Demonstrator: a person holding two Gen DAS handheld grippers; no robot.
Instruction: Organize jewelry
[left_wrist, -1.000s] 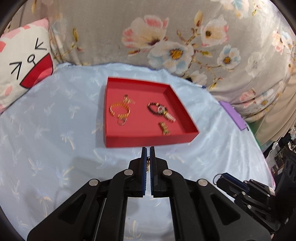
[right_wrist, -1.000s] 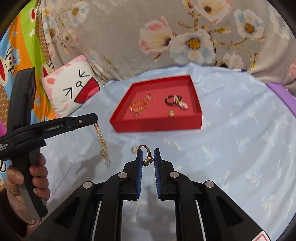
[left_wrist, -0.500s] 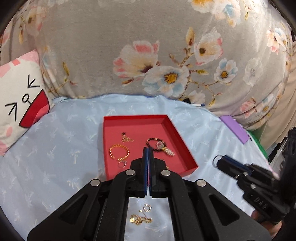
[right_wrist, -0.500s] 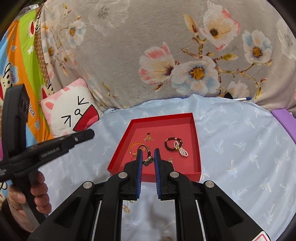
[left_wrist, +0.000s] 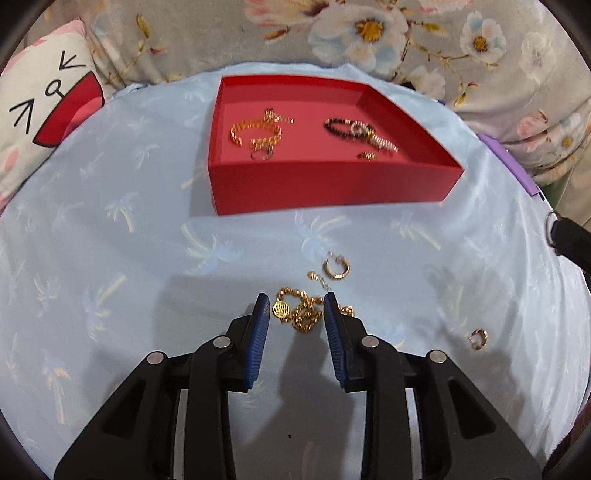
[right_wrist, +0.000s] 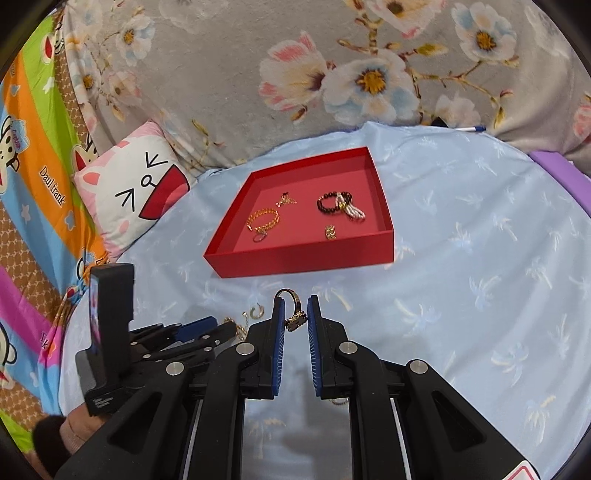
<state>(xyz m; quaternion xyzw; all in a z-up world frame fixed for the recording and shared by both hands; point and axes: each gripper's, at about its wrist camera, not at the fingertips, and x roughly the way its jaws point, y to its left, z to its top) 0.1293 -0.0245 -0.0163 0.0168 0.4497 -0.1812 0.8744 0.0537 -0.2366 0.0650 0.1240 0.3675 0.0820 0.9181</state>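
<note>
The left gripper (left_wrist: 294, 306) is being opened right over a gold chain (left_wrist: 301, 314), which is piled on the blue cloth (left_wrist: 110, 258) between the blue pads, not pinched. A small hoop earring (left_wrist: 336, 267) is seen just past the tips at about 1 o'clock, and another ring (left_wrist: 479, 338) lies way off at 3 o'clock. The red tray (left_wrist: 332, 188) is parked at 12 o'clock, bracelets already in it. The right gripper (right_wrist: 295, 310) is clamped on a ring (right_wrist: 293, 308).
</note>
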